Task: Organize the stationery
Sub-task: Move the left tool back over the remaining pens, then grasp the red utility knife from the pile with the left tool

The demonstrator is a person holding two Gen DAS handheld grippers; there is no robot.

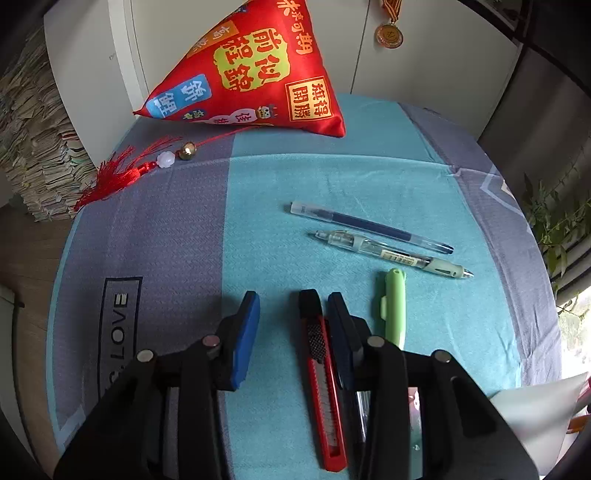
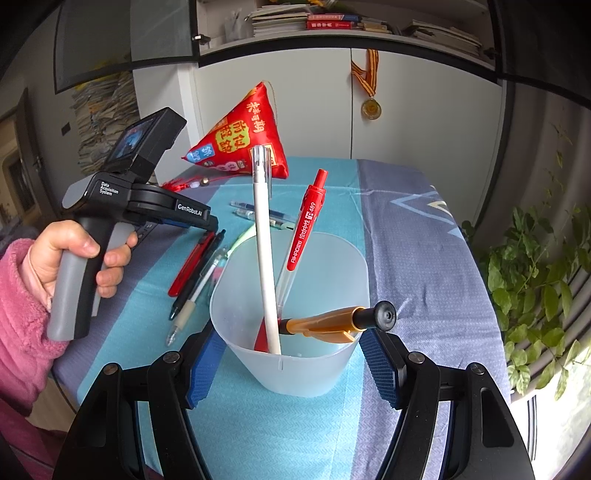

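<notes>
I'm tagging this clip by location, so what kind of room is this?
Probably a home study or bedroom: a table under a printed cloth, shelves of books above white cabinets, a medal on a cabinet door, and a houseplant.

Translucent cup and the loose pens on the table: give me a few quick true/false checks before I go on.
1. The translucent cup sits between the right hand-held gripper's pads. True.
2. The cup is empty. False: it holds a white pen, a red pen and an orange-and-black item.
3. The red utility knife lies flat on the table, between the left hand-held gripper's open fingers. True.
4. The green pen stands in the cup. False: it lies on the tablecloth.
</notes>
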